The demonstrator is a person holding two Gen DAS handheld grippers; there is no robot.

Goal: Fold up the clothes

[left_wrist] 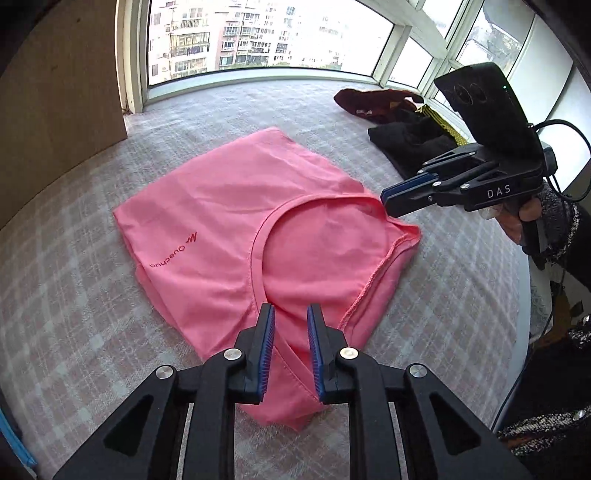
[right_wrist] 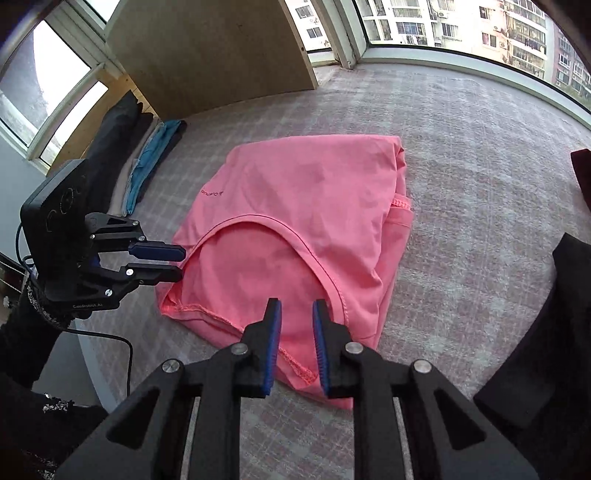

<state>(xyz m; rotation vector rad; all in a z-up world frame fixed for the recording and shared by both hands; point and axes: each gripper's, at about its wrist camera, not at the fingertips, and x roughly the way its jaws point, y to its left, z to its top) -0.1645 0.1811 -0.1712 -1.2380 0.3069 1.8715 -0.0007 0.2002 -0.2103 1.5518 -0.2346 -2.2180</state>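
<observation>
I see a checked mat [left_wrist: 92, 280] by bay windows [left_wrist: 258, 33], the pink shirt [left_wrist: 229, 221] lying partly folded mid-mat. Only my right view shows folded clothes [right_wrist: 147, 162] beside a board. Shirt print seems to read "Quechua" (mirrored). Left gripper [left_wrist: 291, 314] and right gripper [right_wrist: 297, 308] both spread, pinching nothing

Wooden board [right_wrist: 210, 48], window [left_wrist: 258, 33], apartment blocks [left_wrist: 207, 37] outside.
</observation>
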